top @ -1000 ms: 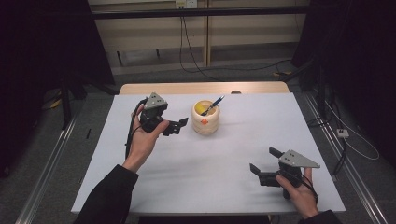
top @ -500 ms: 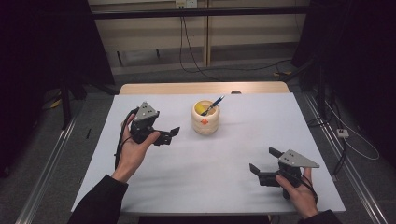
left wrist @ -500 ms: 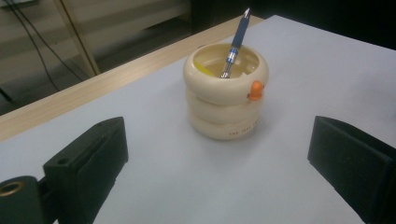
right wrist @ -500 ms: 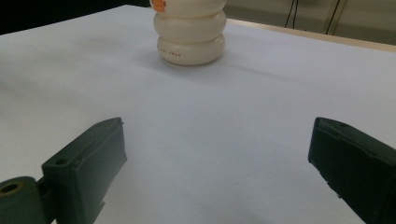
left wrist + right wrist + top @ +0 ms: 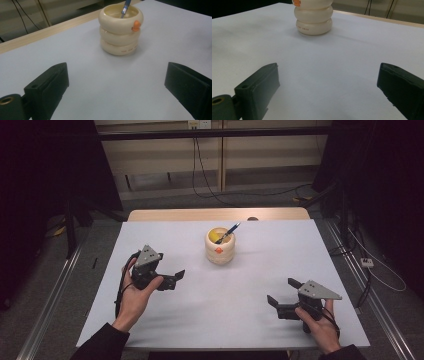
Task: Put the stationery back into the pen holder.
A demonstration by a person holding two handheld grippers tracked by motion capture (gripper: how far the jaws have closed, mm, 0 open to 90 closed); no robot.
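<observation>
High view: a cream ringed holder (image 5: 220, 247) stands upright toward the far middle of the white table (image 5: 260, 320), with a blue pen (image 5: 228, 233) leaning out of its mouth. The left gripper (image 5: 173, 277) sits near the holder's near-left side, jaws spread and holding nothing; the right gripper (image 5: 282, 297) rests well apart at the near right, jaws likewise spread and empty.

Left gripper view: the holder (image 5: 121, 28) stands ahead of the 2 black jaws and slightly right of the centre line, clear of both, the pen (image 5: 125, 7) rising from its rim. Judged from this, the step in hand looks like an approach to the pen or holder; it would go best if the person lines the gap up on the holder first, moves in level, and closes only once the target sits squarely between the pads, so the light holder is not tipped.

Right gripper view: the holder (image 5: 314, 17) stands far ahead and left of centre, well apart from the open jaws
</observation>
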